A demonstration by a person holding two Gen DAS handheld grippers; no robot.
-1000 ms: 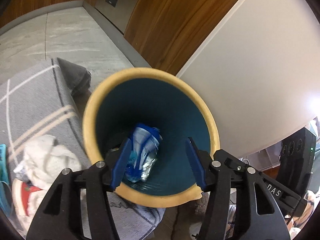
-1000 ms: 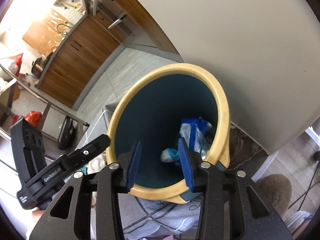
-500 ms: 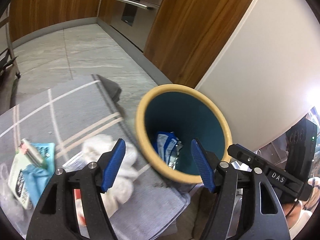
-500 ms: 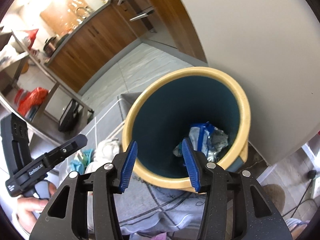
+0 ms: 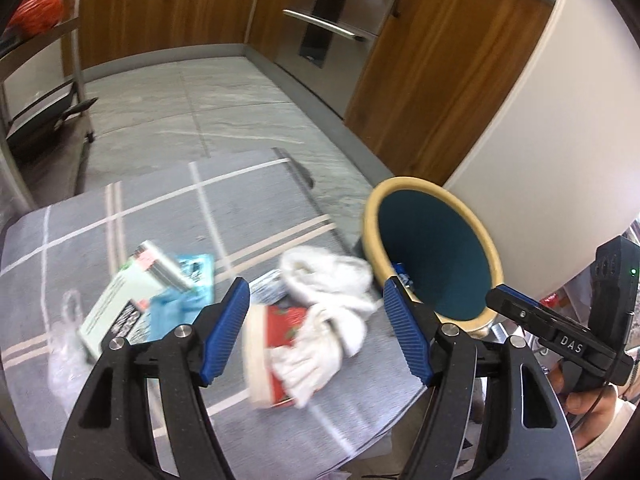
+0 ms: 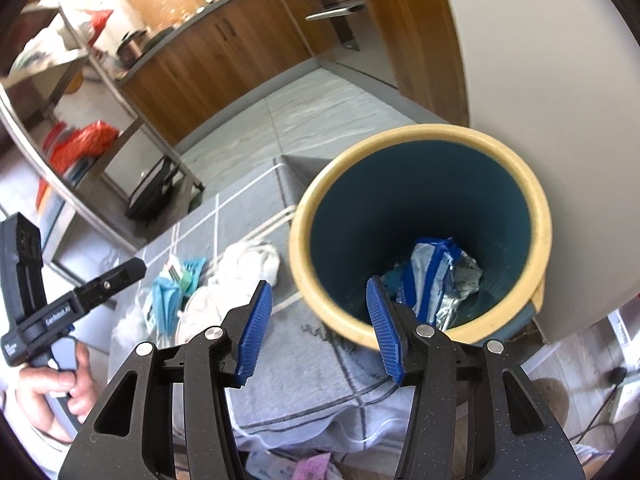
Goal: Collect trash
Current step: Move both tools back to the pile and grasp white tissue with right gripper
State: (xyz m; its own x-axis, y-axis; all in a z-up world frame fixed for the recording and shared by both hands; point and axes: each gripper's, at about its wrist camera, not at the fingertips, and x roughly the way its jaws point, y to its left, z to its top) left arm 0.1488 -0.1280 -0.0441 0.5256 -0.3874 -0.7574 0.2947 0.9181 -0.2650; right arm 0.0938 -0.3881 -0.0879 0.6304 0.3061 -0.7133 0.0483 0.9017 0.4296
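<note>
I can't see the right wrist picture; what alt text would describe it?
An open right gripper with blue fingertips hangs over the near rim of a teal bin with a cream rim, holding a crumpled blue and silver wrapper. Left of the bin, a white cloth and more litter lie on a grey mat, beside the left gripper.

Left gripper point(image 5: 316, 334), right gripper point(image 6: 318, 330): black speckled frames, ribbed blue fingers point(image 5: 224, 336), silver screws

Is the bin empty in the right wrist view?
No, a crumpled blue and silver wrapper lies at the bottom of the bin.
</note>
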